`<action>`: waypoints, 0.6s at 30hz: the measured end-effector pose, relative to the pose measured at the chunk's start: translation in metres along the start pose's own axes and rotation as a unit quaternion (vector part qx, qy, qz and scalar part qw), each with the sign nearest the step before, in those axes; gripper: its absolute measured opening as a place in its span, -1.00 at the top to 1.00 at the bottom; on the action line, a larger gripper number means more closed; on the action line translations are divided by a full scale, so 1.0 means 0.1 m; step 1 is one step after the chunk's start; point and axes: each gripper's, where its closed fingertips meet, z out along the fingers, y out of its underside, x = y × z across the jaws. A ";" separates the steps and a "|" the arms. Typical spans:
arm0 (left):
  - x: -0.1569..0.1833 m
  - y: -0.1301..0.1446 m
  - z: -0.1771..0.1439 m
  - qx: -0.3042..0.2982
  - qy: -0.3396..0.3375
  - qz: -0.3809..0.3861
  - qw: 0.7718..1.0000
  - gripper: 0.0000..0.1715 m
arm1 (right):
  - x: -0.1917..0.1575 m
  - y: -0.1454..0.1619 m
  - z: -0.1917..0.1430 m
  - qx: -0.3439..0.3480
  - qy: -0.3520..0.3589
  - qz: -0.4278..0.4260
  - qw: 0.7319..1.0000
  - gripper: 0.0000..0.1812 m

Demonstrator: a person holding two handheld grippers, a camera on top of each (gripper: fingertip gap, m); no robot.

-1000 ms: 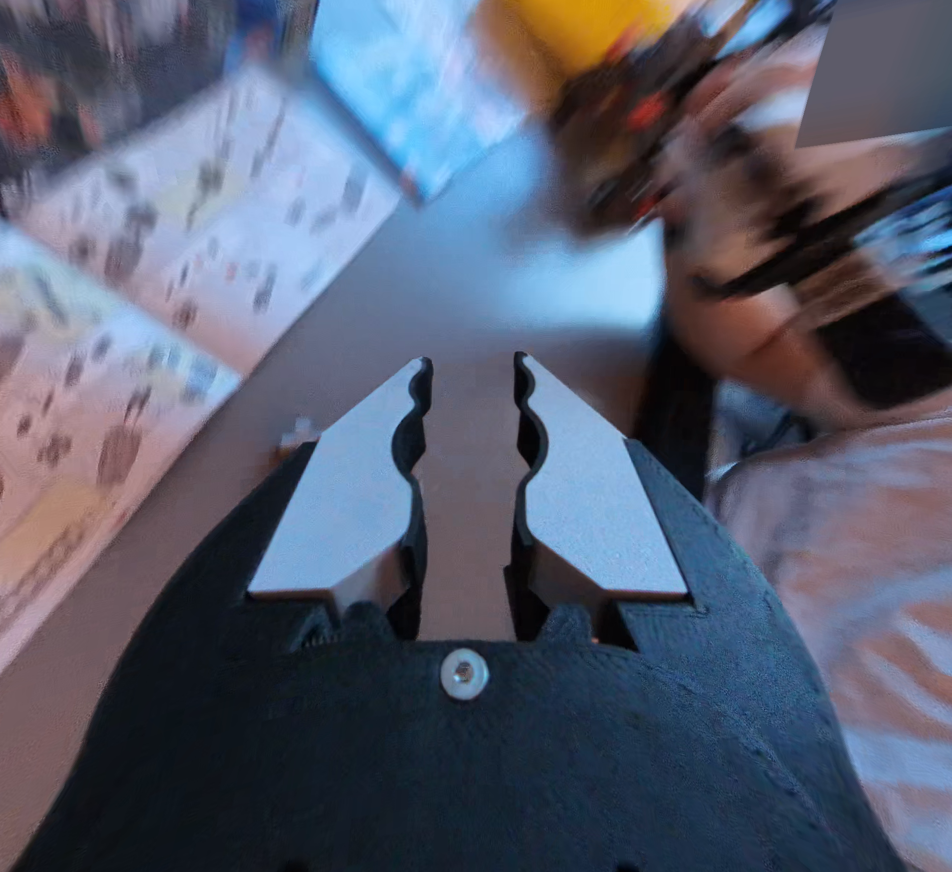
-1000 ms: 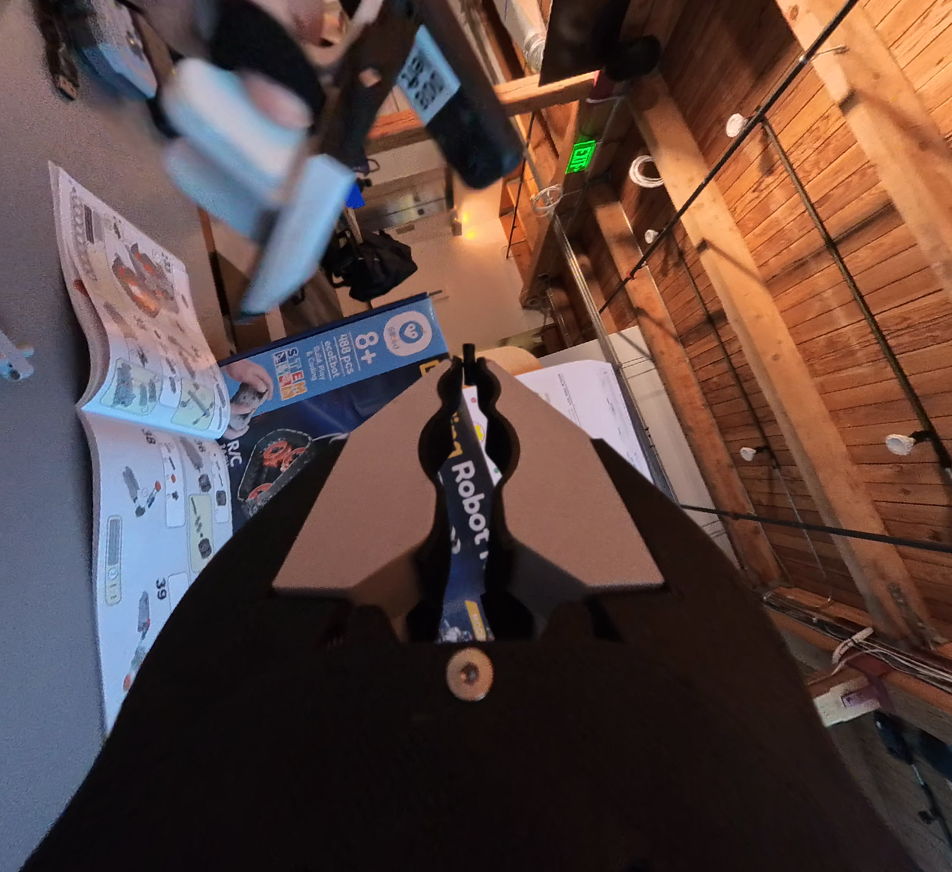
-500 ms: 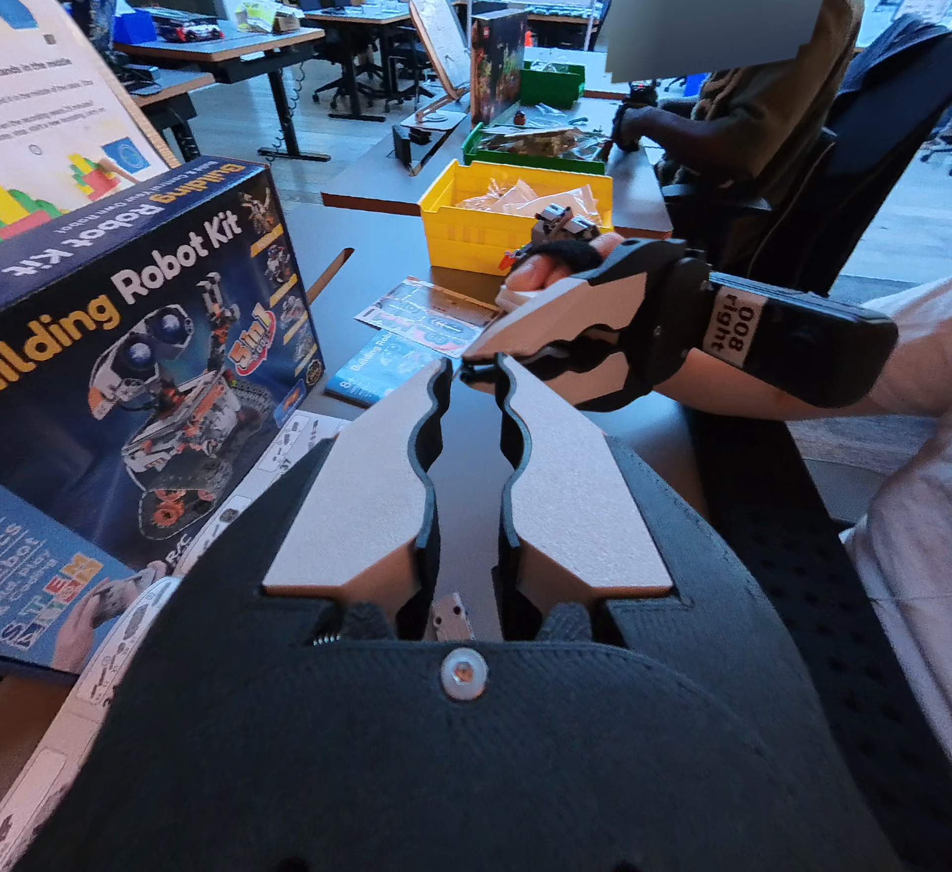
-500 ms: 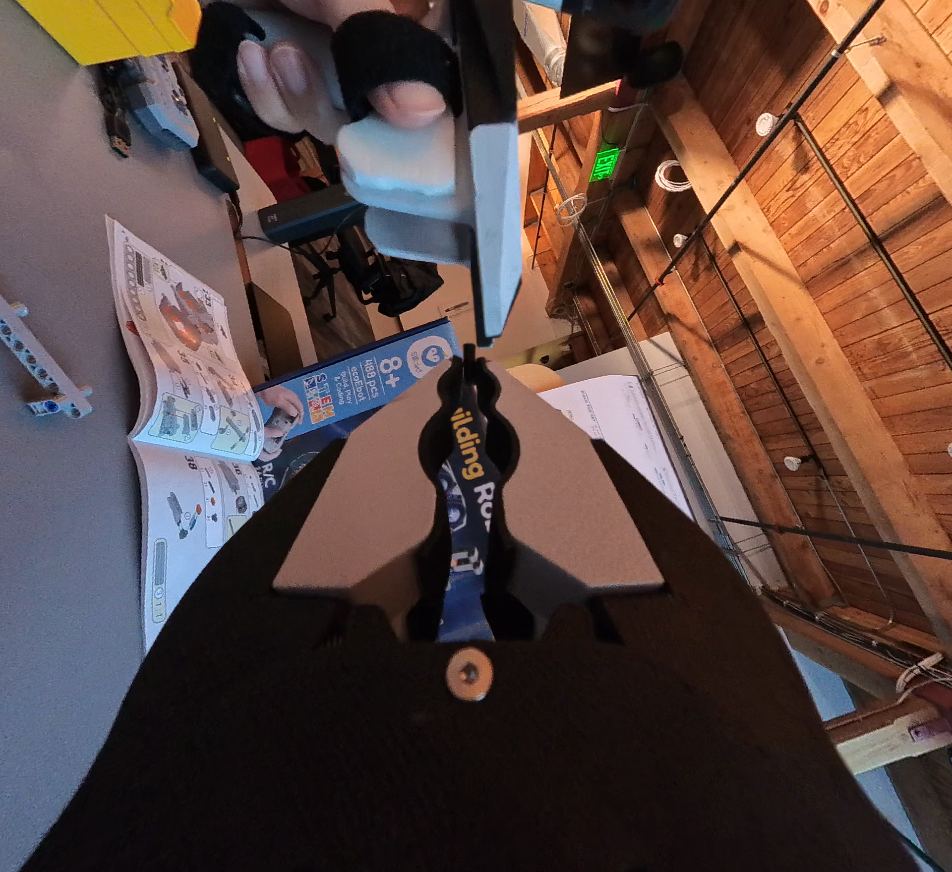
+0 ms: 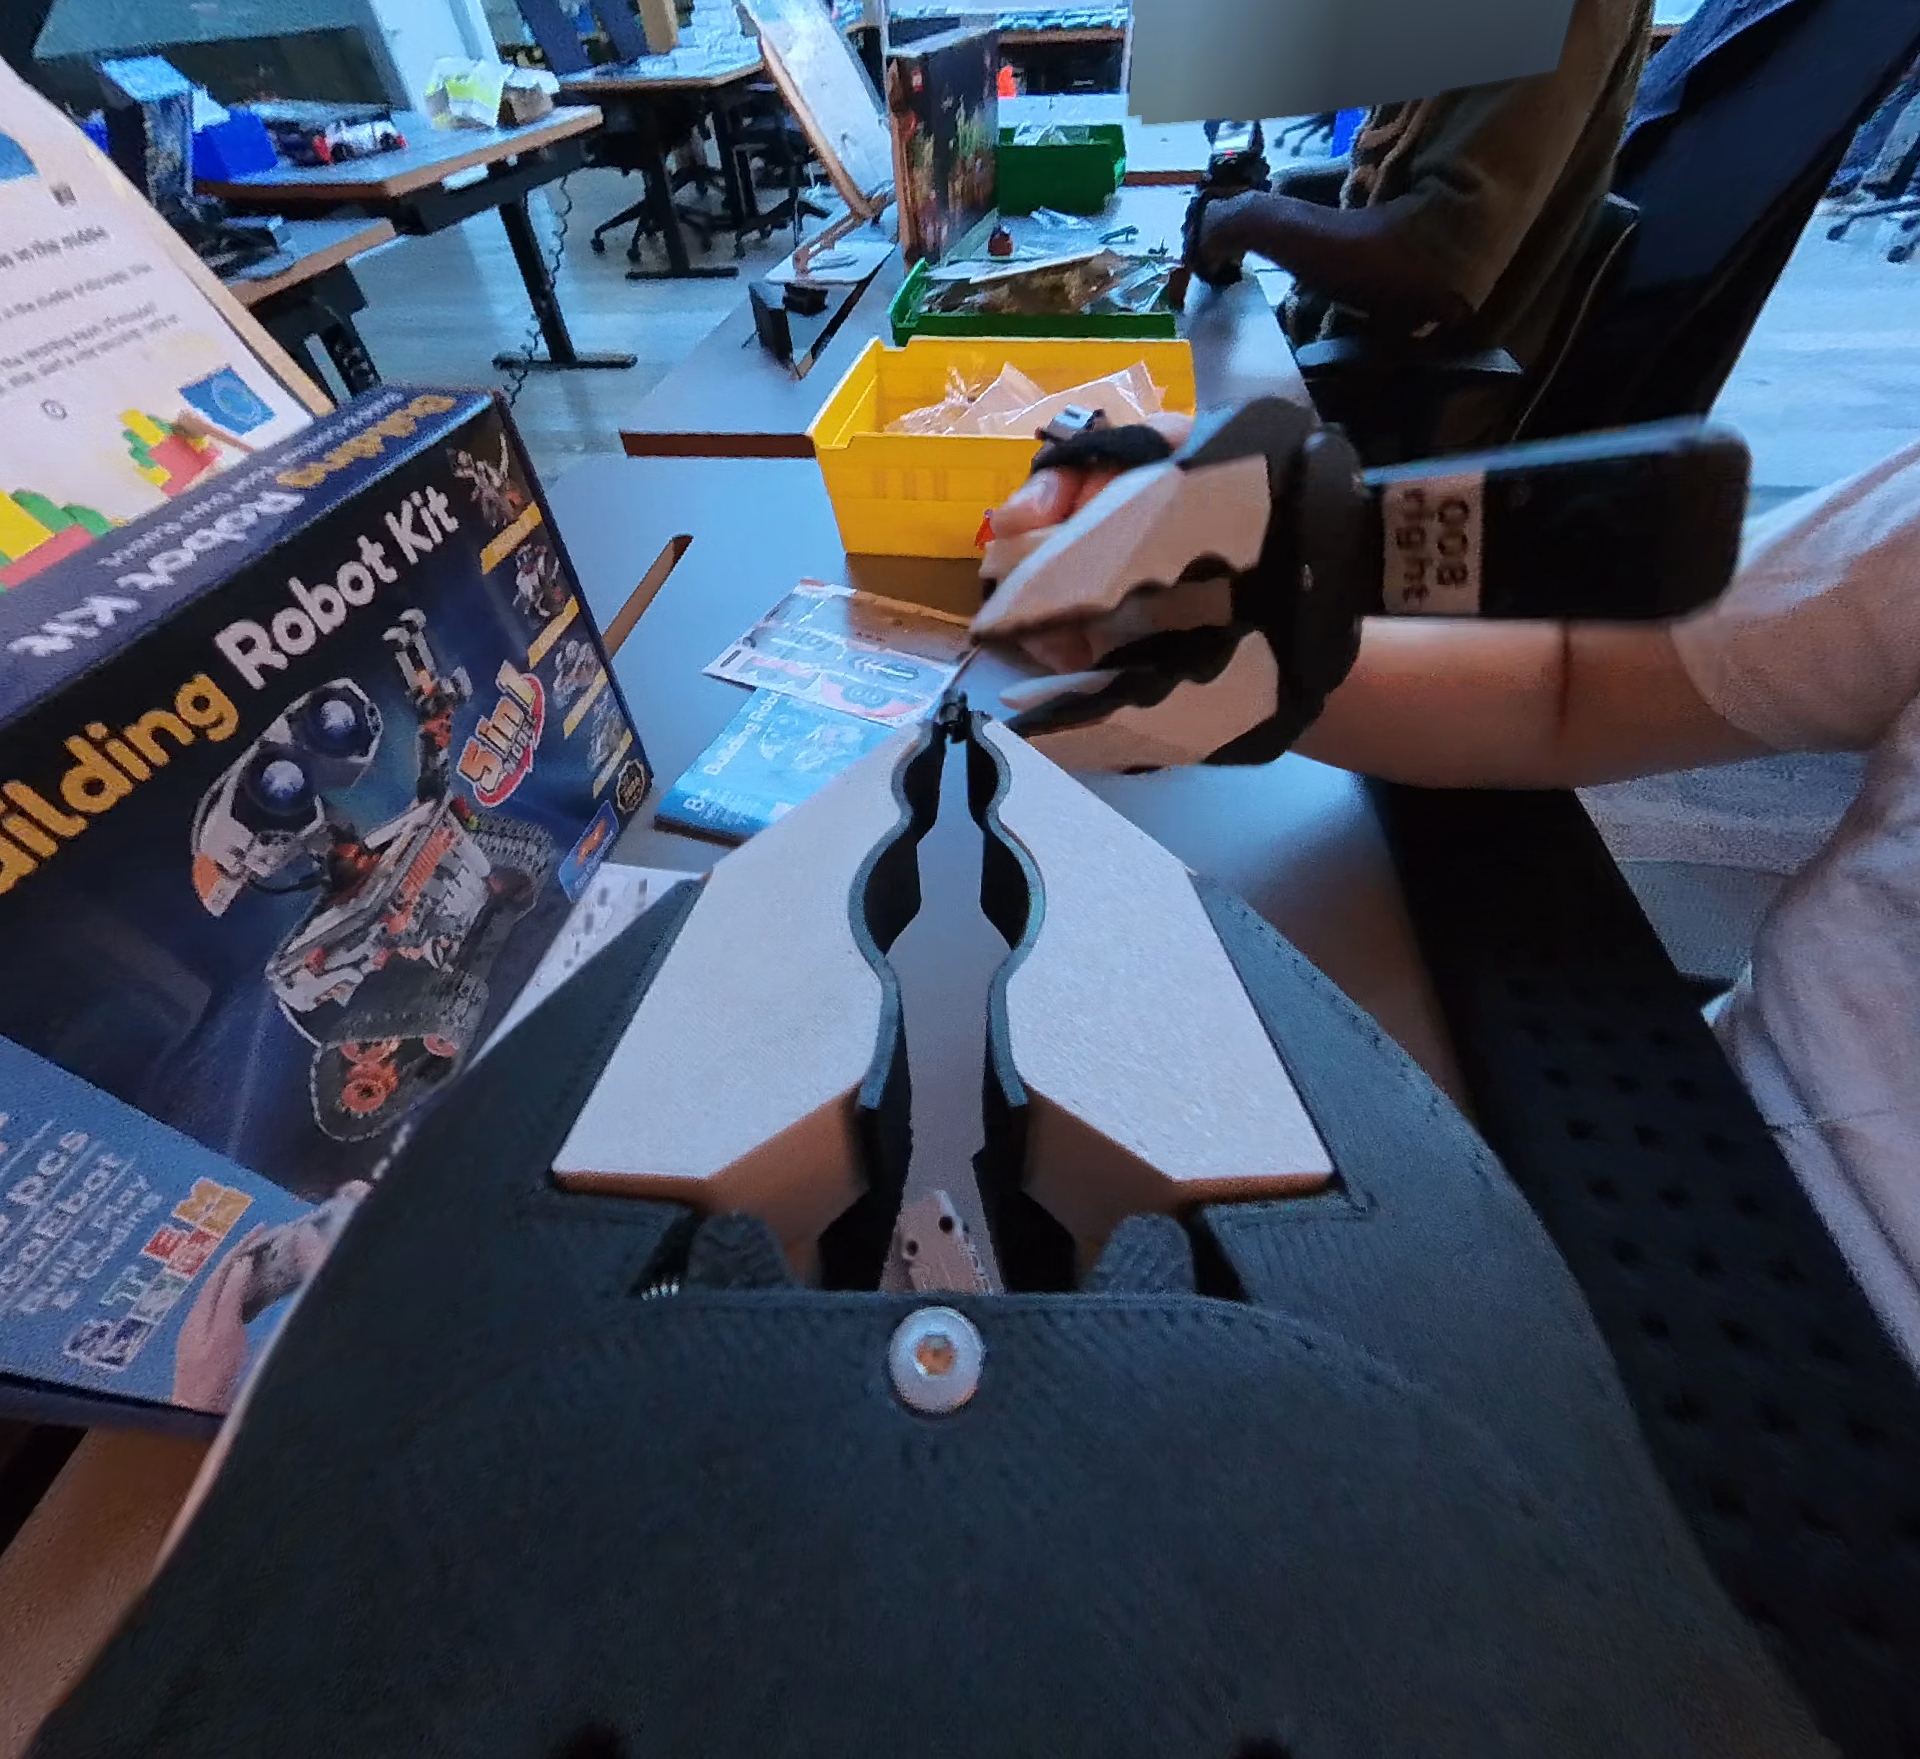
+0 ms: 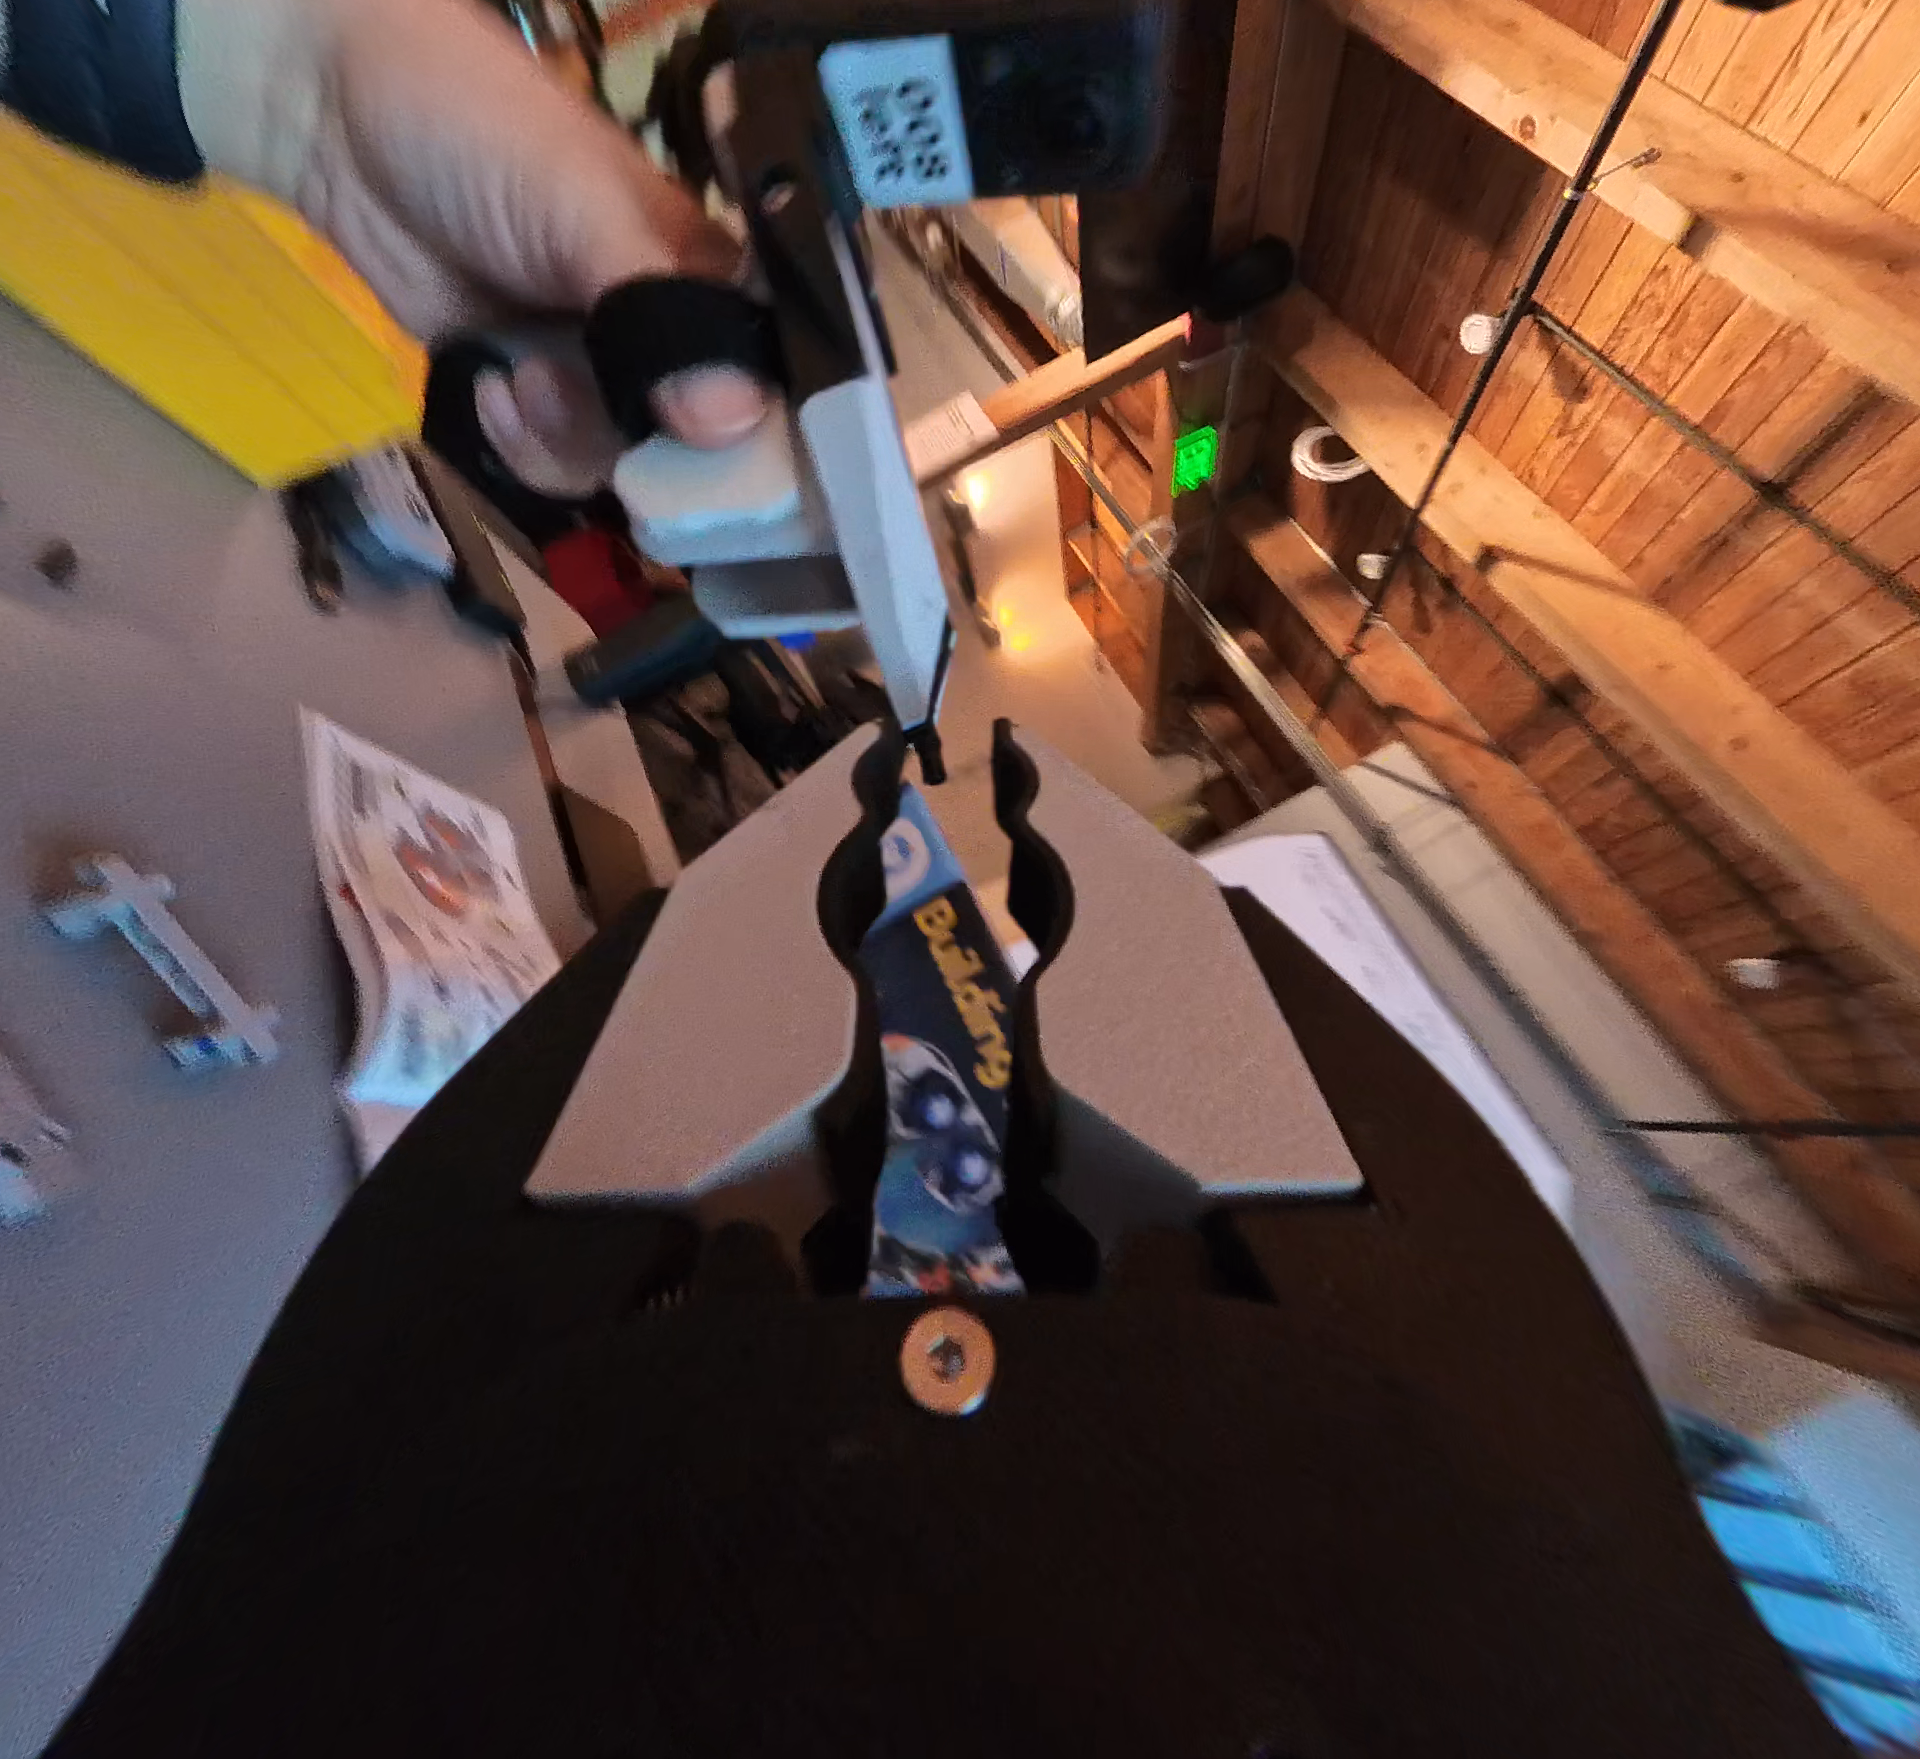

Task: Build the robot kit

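The left gripper point(image 5: 954, 722) is held above the grey table point(image 5: 727, 514), its tips pinched together on a small black pin point(image 5: 954, 710). The right gripper point(image 6: 940, 741) meets it nose to nose, jaws apart, with the pin point(image 6: 928, 753) standing in the gap close against its left fingertip; whether they touch is hard to say. From the left wrist view the right gripper point(image 5: 992, 670) comes in from the right, a hand point(image 5: 1081, 514) wrapped round it.

A dark blue kit box point(image 5: 291, 753) stands just left of the left gripper, and part of it shows through the right gripper's gap. Beyond the tips lie a blue booklet point(image 5: 758, 764) and a leaflet point(image 5: 842, 649), flat on the table. Farther back sits a yellow bin point(image 5: 914, 473) with clear bags in it. An open manual point(image 6: 426, 888) lies on the table, and a pale grey beam piece point(image 6: 161, 946) lies well apart from both grippers. Another person point(image 5: 1455, 182) sits at the next desk.
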 end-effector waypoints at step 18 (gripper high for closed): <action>0.61 -0.37 -0.15 0.084 0.094 0.120 0.985 0.99 | 0.18 -0.55 -0.20 0.161 -0.184 0.367 0.898 0.87</action>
